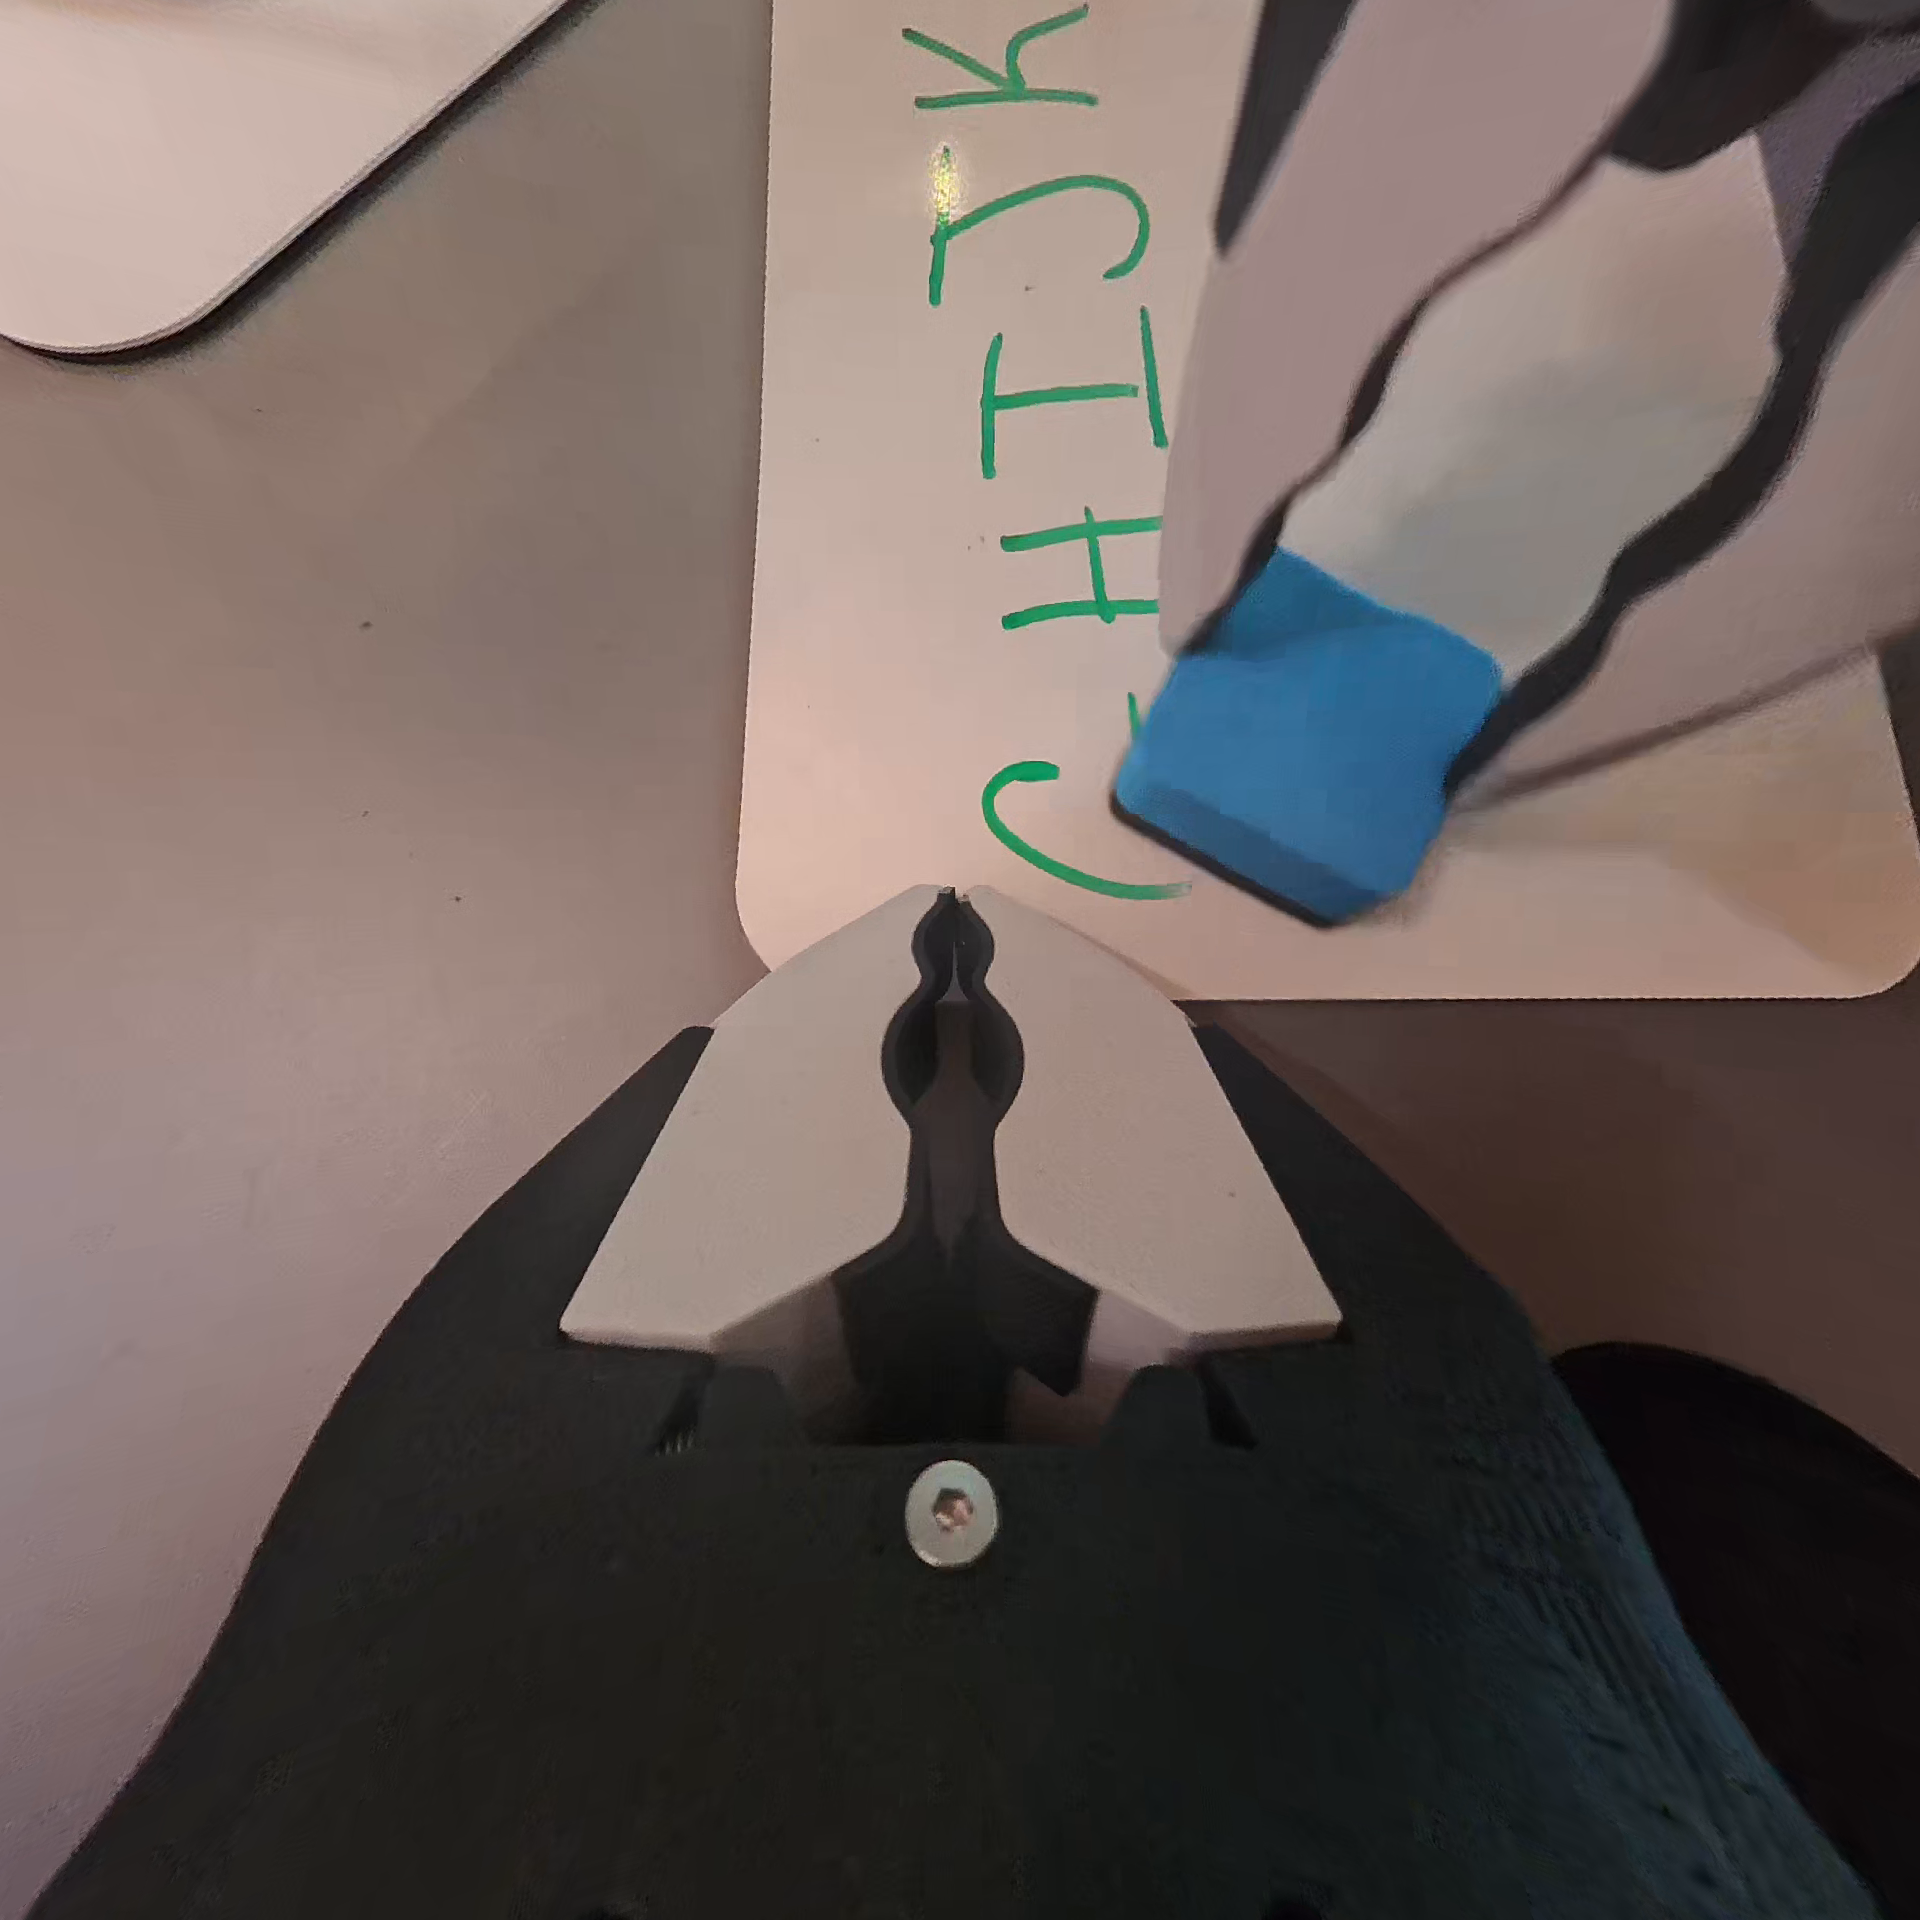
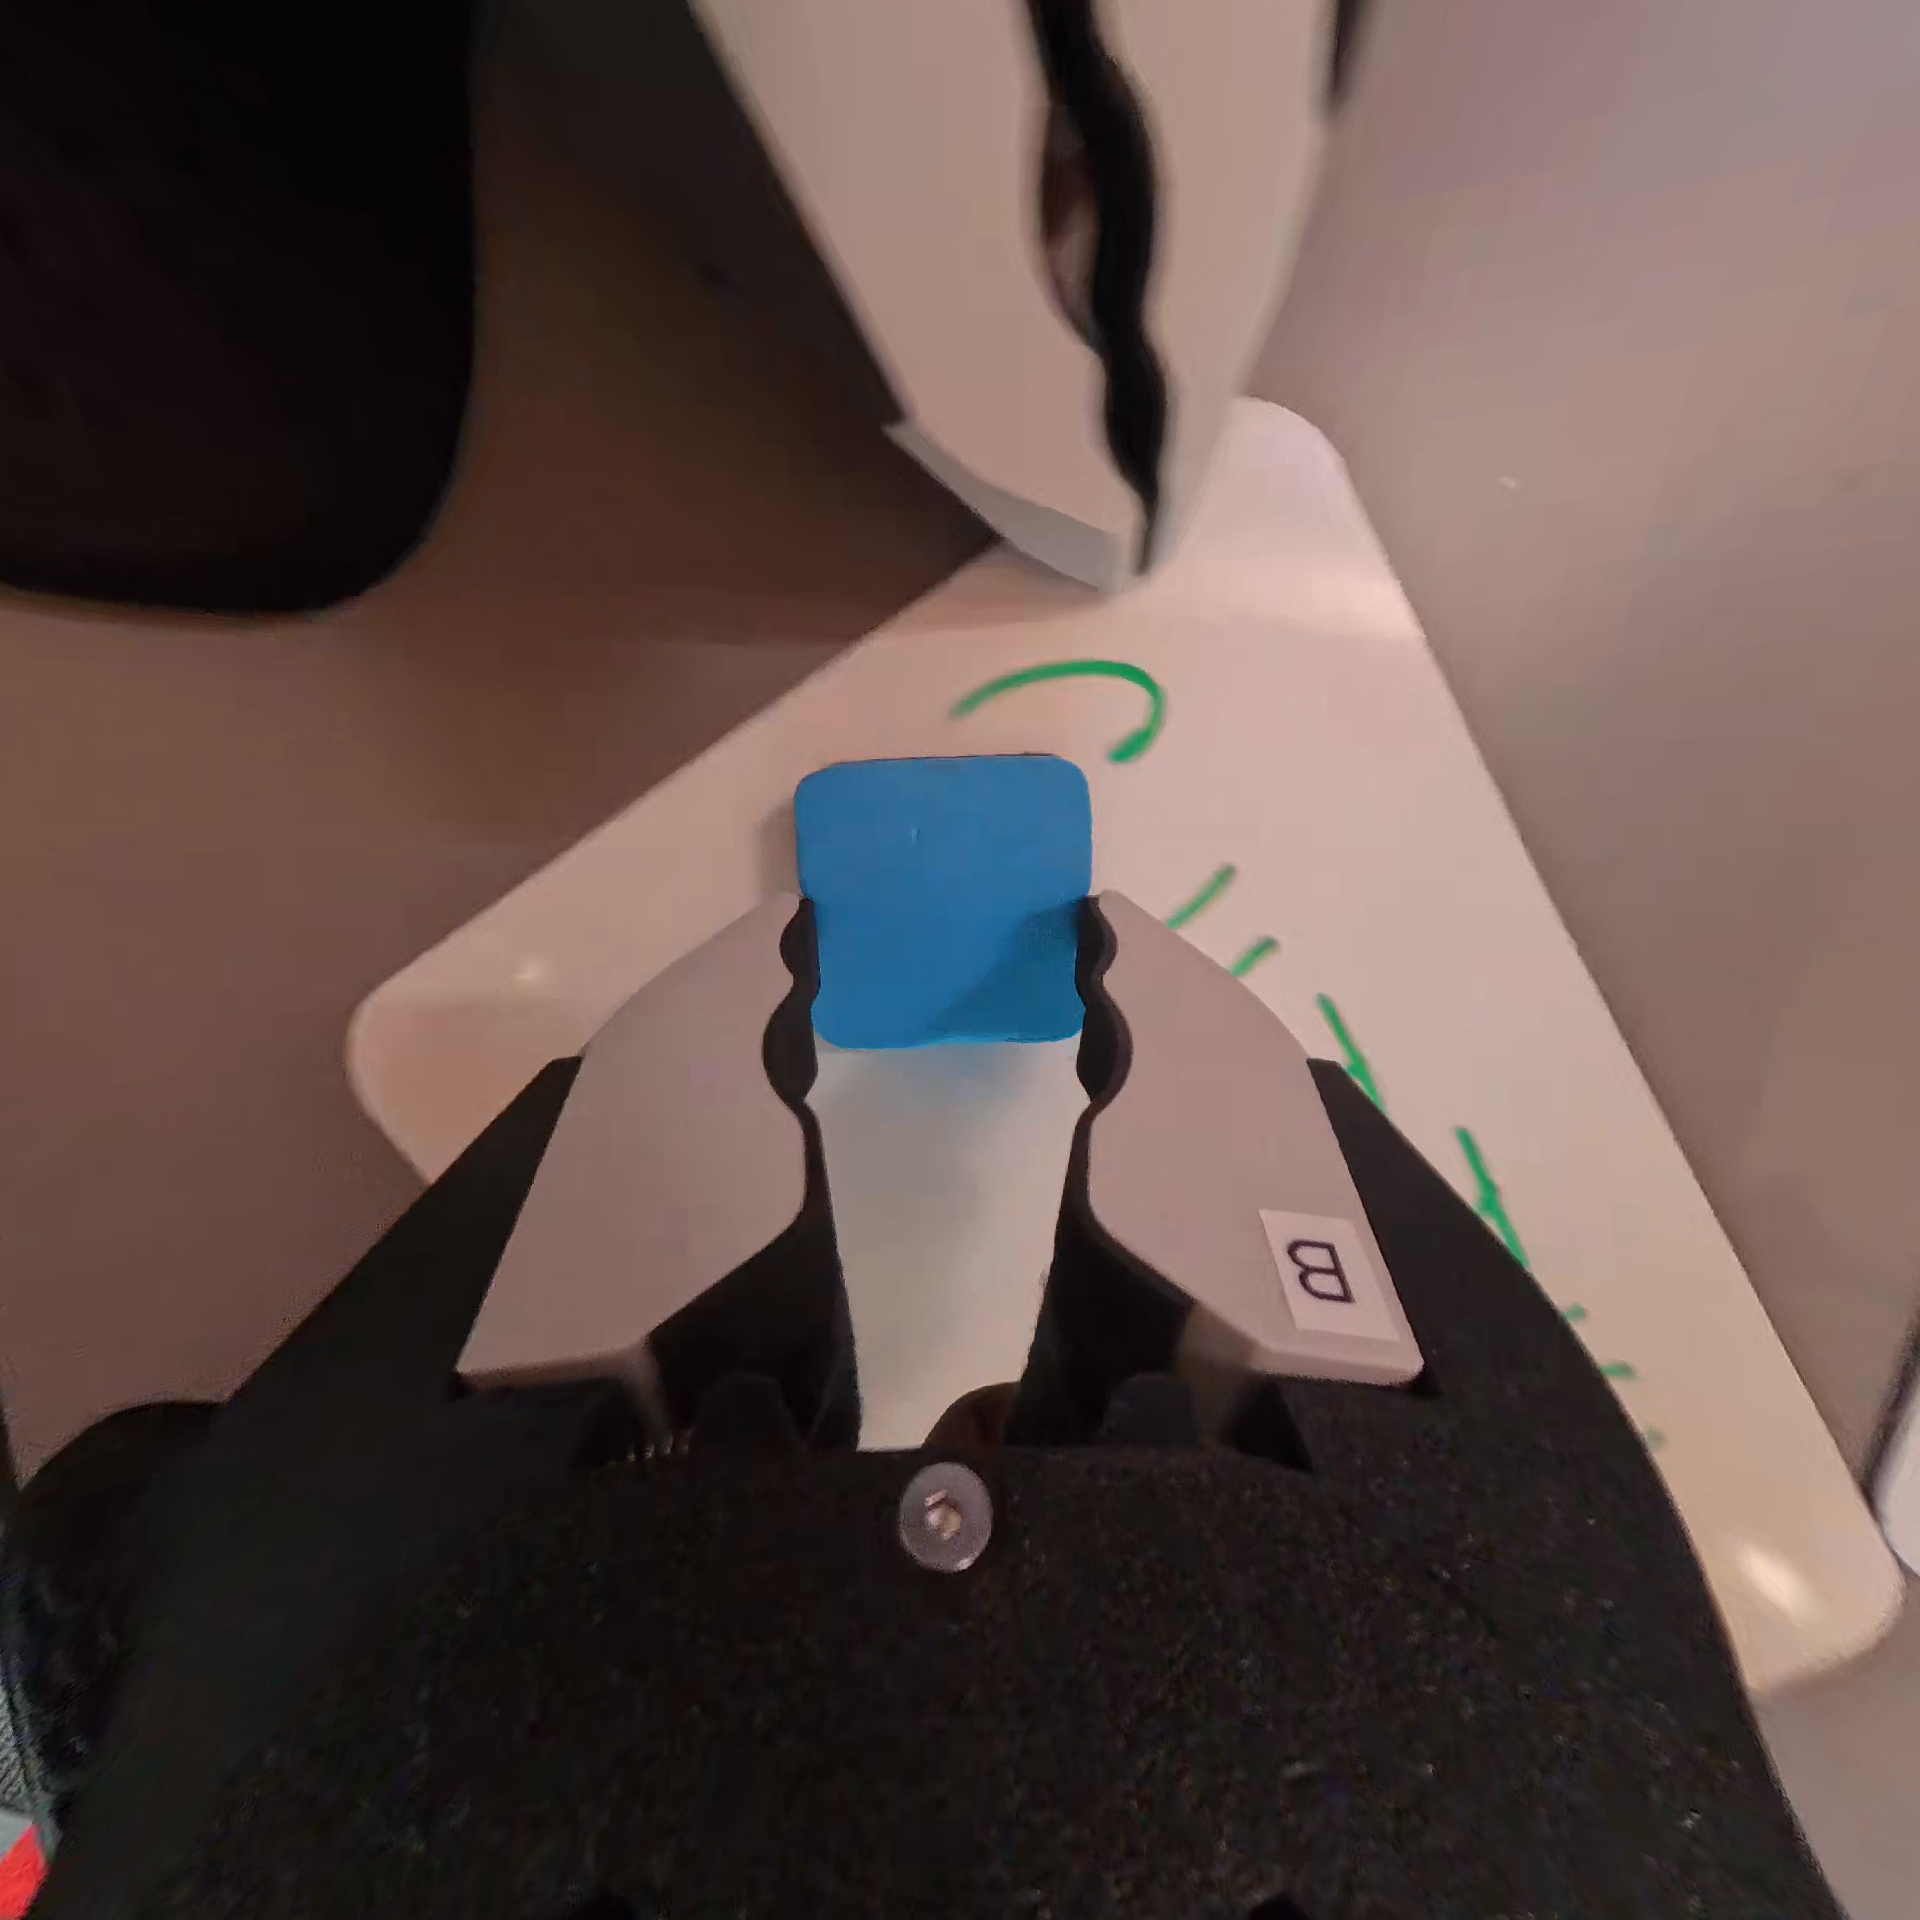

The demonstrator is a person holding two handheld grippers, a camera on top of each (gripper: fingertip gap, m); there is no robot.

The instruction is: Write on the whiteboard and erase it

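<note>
A small white whiteboard (image 1: 862, 623) lies flat on the brown table, with green marker letters (image 1: 1060, 405) in a row. My right gripper (image 2: 945, 914) is shut on a blue square eraser (image 2: 940, 894) and presses it onto the board beside the letters. The eraser (image 1: 1299, 748) covers the right ends of the nearest letters in the left wrist view. My left gripper (image 1: 954, 896) is shut and empty, its tips resting on the board's near left corner. It also shows in the right wrist view (image 2: 1143, 551), at the board's far corner.
A second white board (image 1: 177, 166) lies at the far left on the brown table (image 1: 364, 727). A dark object (image 2: 208, 312) sits off the board at the upper left of the right wrist view. The gap from one gripper's tips to the other's is roughly 7 cm.
</note>
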